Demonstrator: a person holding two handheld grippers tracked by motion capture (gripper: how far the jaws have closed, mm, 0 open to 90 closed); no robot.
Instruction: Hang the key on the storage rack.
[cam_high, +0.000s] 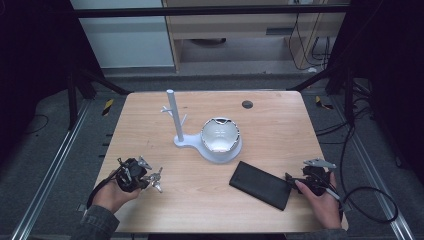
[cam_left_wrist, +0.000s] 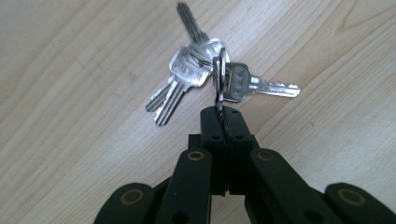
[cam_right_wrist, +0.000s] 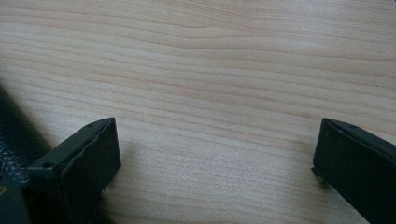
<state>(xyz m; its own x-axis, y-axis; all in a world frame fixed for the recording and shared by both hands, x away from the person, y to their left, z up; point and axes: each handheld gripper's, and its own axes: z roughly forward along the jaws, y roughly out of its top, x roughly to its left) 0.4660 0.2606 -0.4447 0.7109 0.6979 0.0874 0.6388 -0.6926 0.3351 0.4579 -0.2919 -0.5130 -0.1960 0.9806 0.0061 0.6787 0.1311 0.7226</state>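
The key ring is pinched by the left gripper at lower left; the right gripper jaws are spread wide at lower right.

The table is pale wood with fine grain, matt; the keys are shiny silver metal; the left tongs are matt black plastic; the wallet looks like pebbled black leather; the far stand is smooth grey-white plastic.
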